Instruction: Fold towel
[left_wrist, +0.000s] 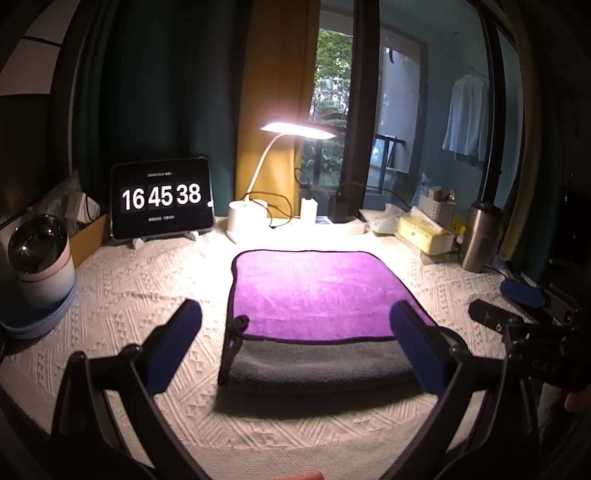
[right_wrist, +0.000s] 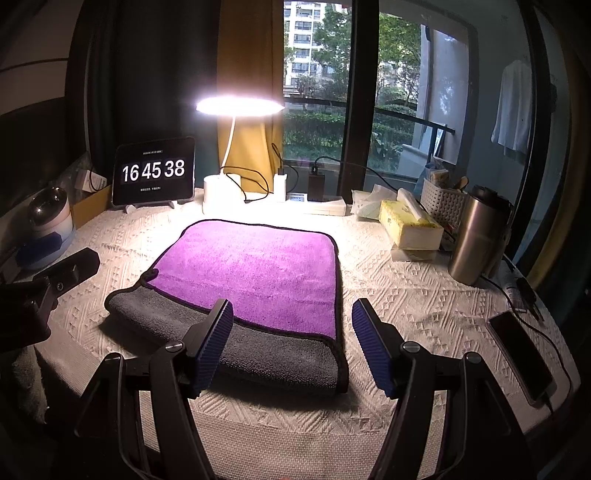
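On the table, left wrist view: the towel (left_wrist: 317, 291) lies folded on the white cloth (left_wrist: 147, 280), purple layer over grey, the grey showing along the near edge
Left gripper (left_wrist: 295, 350): fingers spread wide, holding nothing, above the towel's near edge
Behind: clock tablet (left_wrist: 161, 197); lit lamp (left_wrist: 295, 131)

Right wrist view, towel (right_wrist: 258, 273): same fold, flat near the table's front
Right gripper (right_wrist: 293, 347): spread, empty, over the near right corner
Right side: steel tumbler (right_wrist: 476, 236); tissue box (right_wrist: 410, 225); phone (right_wrist: 521, 354)
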